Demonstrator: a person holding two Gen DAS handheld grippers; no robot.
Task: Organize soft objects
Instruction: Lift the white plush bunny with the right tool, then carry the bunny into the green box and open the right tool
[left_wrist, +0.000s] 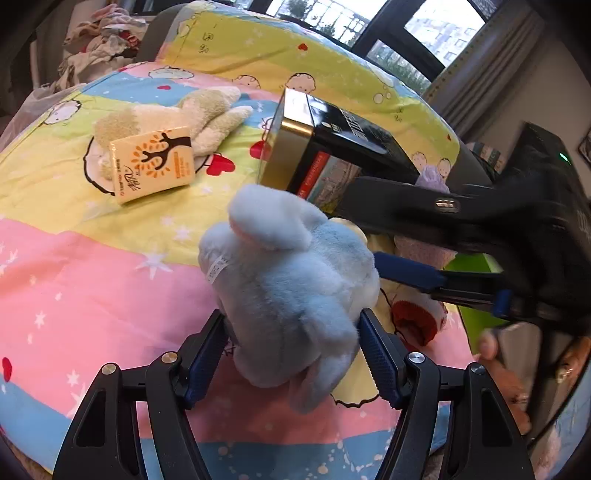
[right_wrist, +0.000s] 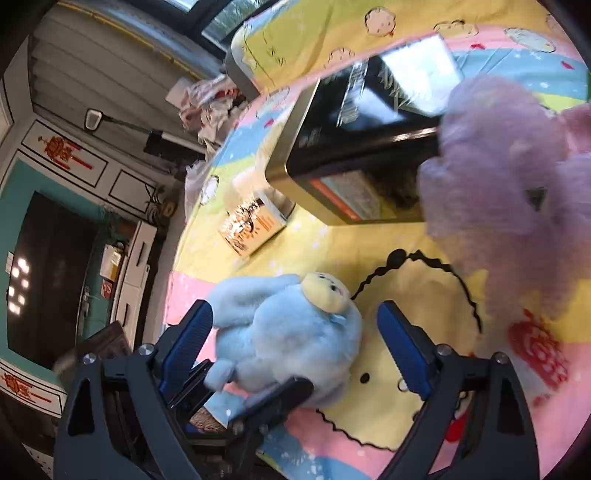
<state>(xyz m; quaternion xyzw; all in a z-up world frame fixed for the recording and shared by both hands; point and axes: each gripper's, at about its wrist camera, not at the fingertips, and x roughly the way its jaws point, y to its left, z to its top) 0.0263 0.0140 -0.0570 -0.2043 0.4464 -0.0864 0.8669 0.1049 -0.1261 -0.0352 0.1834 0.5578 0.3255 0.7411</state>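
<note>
From the left wrist we see our left gripper (left_wrist: 291, 354) clamped on the blue plush (left_wrist: 291, 273), with a cream plush (left_wrist: 177, 118) and tissue pack (left_wrist: 153, 168) lying well beyond it on the quilt (left_wrist: 92, 280), so we judge sorting unfinished. From the right wrist, our right gripper (right_wrist: 295, 339) stands wide, gripping nothing, the blue plush lying between its jaws; only here do a purple plush (right_wrist: 513, 177) ahead to the right and the blue plush's yellow face show.

Left gripper (left_wrist: 293, 354) fingers clamped tight, pitched downward. Right gripper (right_wrist: 295, 341) fingers spread wide, gripping nothing.
</note>
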